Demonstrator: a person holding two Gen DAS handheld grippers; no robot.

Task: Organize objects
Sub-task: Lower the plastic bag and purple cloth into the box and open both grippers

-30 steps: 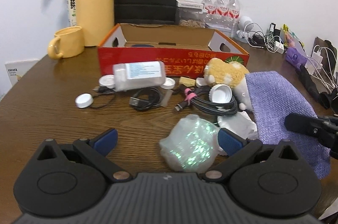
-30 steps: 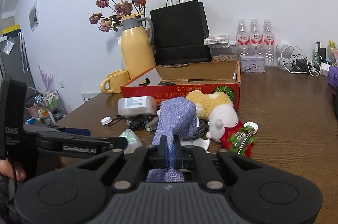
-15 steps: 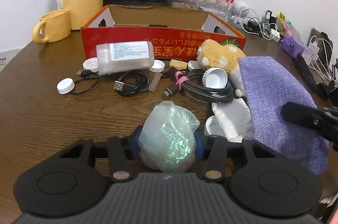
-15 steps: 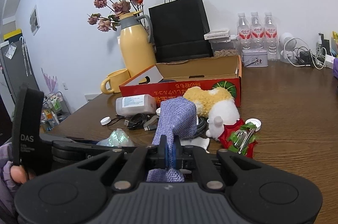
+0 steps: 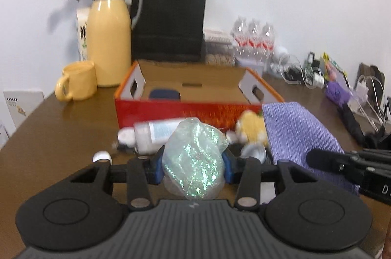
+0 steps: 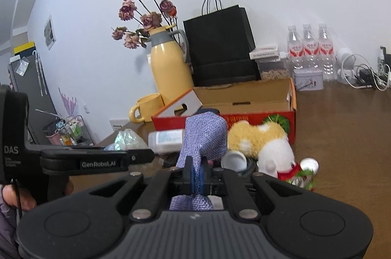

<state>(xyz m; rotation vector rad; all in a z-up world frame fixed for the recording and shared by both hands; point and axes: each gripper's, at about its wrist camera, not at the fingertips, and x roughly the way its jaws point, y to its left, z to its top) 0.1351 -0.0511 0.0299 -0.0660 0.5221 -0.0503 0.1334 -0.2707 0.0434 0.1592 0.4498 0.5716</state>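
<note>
A crumpled clear bag (image 5: 193, 158) flecked with green glitter sits upright, pinched at its sides, lifted off the table (image 5: 61, 136). A purple woven cloth (image 6: 202, 136) — clamped at one fold — stands up and drapes. The red cardboard box (image 5: 190, 110) lies open behind them.

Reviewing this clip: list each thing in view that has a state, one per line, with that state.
Left gripper: jaws just closed, shut on the glittery plastic bag, lifted.
Right gripper: shut on the purple cloth.
Cardboard box: open, a dark item inside.
White bottle: lying on its side.
Yellow mug: upright.
Yellow jug: upright, holding dried flowers.
Black paper bag: standing.
</note>
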